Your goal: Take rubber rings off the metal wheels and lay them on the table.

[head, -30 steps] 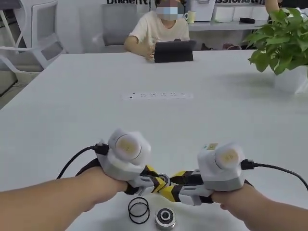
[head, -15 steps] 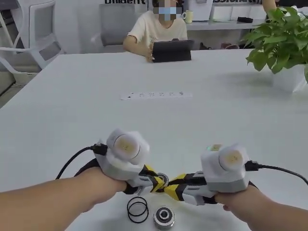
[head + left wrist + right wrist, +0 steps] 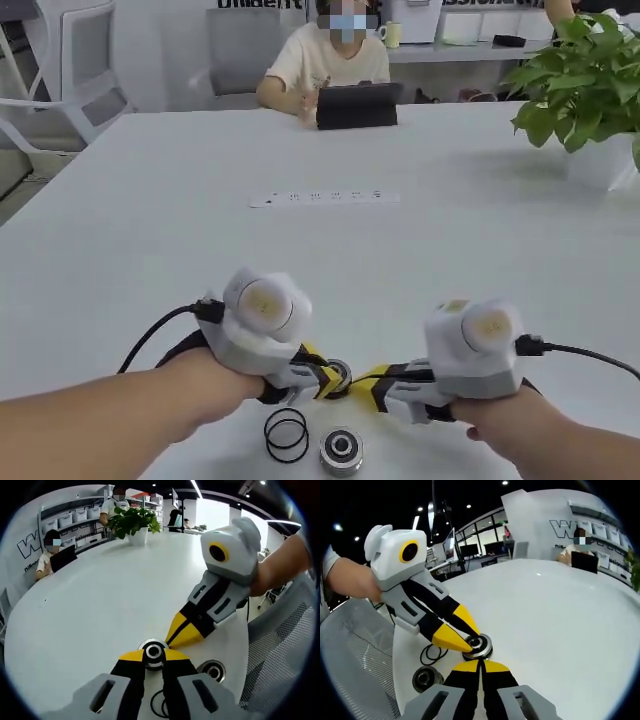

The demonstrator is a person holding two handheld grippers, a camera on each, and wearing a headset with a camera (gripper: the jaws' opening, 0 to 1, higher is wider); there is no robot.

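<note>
Metal wheel (image 3: pixel 153 651) clamped in left hand-held gripper (image 3: pixel 153 656), right hand-held gripper (image 3: pixel 480 664) pinched closed, wall lettering (image 3: pixel 562 528) illegible

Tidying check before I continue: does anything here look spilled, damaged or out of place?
Nothing stands out. The rubber rings lie flat on the table beside a loose wheel; the left gripper clamps another wheel, with the right gripper at its rim, tips shut.

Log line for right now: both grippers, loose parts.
left gripper: shut on metal wheel | right gripper: shut, tip at that wheel's rim | table: rubber rings, second wheel
</note>
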